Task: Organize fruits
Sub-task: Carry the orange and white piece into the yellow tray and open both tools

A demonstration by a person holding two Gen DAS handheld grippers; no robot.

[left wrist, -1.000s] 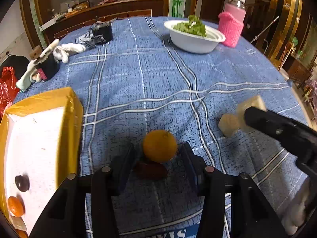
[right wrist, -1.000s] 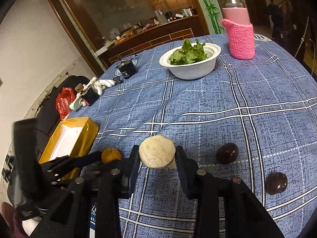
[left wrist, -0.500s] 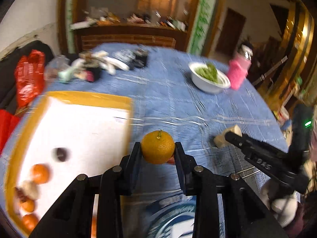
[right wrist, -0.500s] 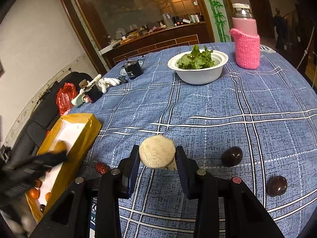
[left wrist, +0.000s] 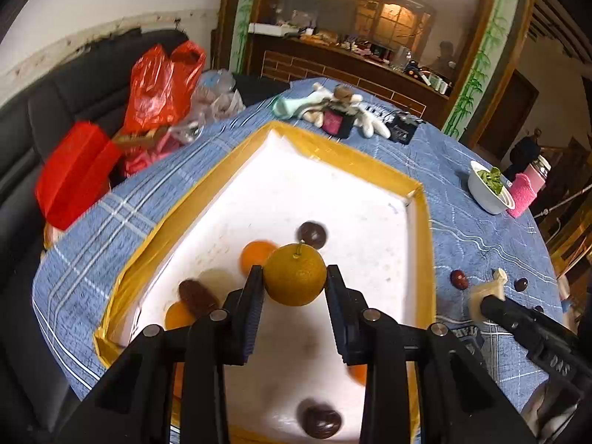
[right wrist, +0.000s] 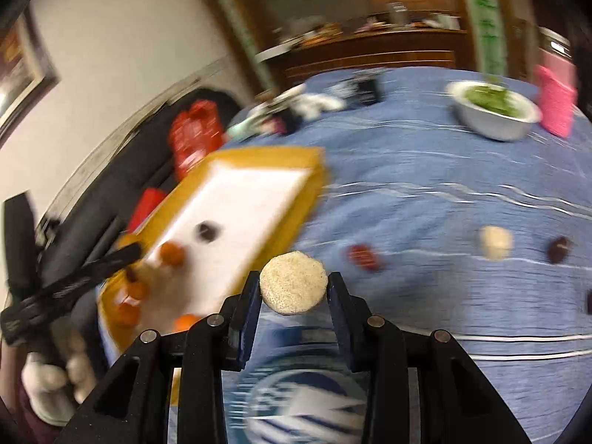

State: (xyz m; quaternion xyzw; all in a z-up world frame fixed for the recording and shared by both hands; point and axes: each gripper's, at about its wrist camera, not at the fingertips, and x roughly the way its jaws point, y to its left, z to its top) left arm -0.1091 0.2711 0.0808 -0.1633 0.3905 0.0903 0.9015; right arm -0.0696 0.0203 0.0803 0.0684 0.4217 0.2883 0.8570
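My left gripper point(left wrist: 295, 279) is shut on an orange point(left wrist: 295, 278) and holds it above the yellow-rimmed white box point(left wrist: 418, 229). The box holds several oranges and dark fruits. My right gripper point(right wrist: 293, 294) is shut on a pale round fruit point(right wrist: 293, 293), above the blue tablecloth just right of the box point(right wrist: 259, 159). In the left wrist view the right gripper point(left wrist: 484, 298) shows at the right with its pale fruit. In the blurred right wrist view the left gripper point(right wrist: 127, 253) hangs over the box's near end.
On the cloth lie a red fruit point(right wrist: 364, 257), a pale fruit point(right wrist: 495, 242) and a dark fruit point(right wrist: 558, 248). A white bowl of greens point(right wrist: 494, 113) and a pink bottle point(right wrist: 555, 101) stand far right. Red bags point(left wrist: 155, 81) lie beyond the table's left edge.
My left gripper closed on the orange, lifted it off the cloth and carried it left over the box. My right gripper, still holding the pale fruit, has risen and swung left toward the box.
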